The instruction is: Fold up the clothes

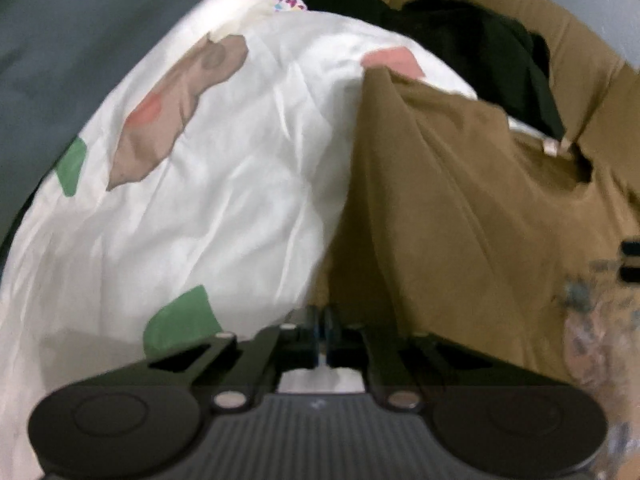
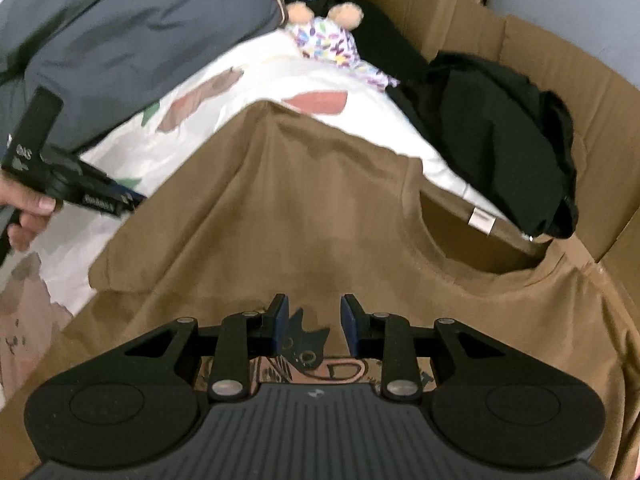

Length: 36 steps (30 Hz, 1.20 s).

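Right gripper (image 2: pixel 312 326) released over my brown T-shirt (image 2: pixel 304 208); left gripper (image 1: pixel 322 334) clenched at its edge, grasp unclear.

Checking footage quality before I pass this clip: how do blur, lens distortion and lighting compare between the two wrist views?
Left wrist view: soft all over, the brown T-shirt and white printed sheet smeared, strong fisheye bending with dark corners. Right wrist view: sharper, the shirt's neck label and the black garment are crisp, with the same barrel distortion. Lighting is even in both, no glare.
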### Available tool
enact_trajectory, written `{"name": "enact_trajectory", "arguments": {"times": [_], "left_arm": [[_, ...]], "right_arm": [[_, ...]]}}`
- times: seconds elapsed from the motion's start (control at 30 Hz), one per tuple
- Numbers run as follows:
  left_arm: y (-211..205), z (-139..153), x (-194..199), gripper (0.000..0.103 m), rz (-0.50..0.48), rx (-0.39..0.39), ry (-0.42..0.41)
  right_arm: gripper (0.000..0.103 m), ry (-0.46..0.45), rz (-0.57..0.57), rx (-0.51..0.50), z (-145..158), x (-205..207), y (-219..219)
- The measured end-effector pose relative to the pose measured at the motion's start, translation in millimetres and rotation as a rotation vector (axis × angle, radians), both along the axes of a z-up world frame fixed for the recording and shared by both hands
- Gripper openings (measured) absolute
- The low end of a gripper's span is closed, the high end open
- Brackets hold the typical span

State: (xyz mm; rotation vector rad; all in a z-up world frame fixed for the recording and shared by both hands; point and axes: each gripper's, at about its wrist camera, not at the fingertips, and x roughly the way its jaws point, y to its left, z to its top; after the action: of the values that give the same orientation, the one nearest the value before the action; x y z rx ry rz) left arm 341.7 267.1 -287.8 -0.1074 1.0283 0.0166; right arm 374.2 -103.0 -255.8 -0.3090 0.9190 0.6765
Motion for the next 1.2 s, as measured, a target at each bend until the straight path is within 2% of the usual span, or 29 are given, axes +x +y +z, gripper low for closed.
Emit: {"name": "enact_trajectory", "arguments": {"times": [0.17, 0.33, 0.47, 0.53, 0.67, 0.97, 1.03, 1.1, 1.2], "left_arm": [[41, 13, -5, 0.002, 0.118, 0.011, -0.087], [68, 27, -5, 0.002, 0.169, 0.058, -0.148], [80, 28, -2, 0.002, 0.188, 0.072, -0.171], [83, 29, 3, 0.002, 0.177, 0.101, -0.187], [83, 29, 15, 0.002, 0.158, 0.113, -0.186], [86, 12, 28, 0.003, 0.209, 0.139, -0.213], [89, 7, 26, 0.013, 0.211, 0.109, -0.189], [93, 4, 20, 0.016, 0.221, 0.058, -0.173], [92, 3, 1, 0.025, 0.188, 0.005, -0.164]], "right_arm": [[0.032, 0.012, 0.011, -0.022, -11, 8, 5], [0.032, 0.000, 0.024, -0.037, -14, 22, 18], [0.033, -0.030, 0.050, -0.046, -10, 37, 39], [0.034, -0.045, 0.068, -0.046, -8, 44, 51], [0.034, -0.088, 0.108, -0.043, -1, 60, 80], [0.034, -0.149, 0.139, -0.038, 3, 96, 142], [0.034, -0.155, 0.141, -0.040, 1, 102, 153], [0.034, -0.161, 0.156, -0.045, -2, 108, 166], [0.034, -0.172, 0.187, -0.062, -7, 114, 182]]}}
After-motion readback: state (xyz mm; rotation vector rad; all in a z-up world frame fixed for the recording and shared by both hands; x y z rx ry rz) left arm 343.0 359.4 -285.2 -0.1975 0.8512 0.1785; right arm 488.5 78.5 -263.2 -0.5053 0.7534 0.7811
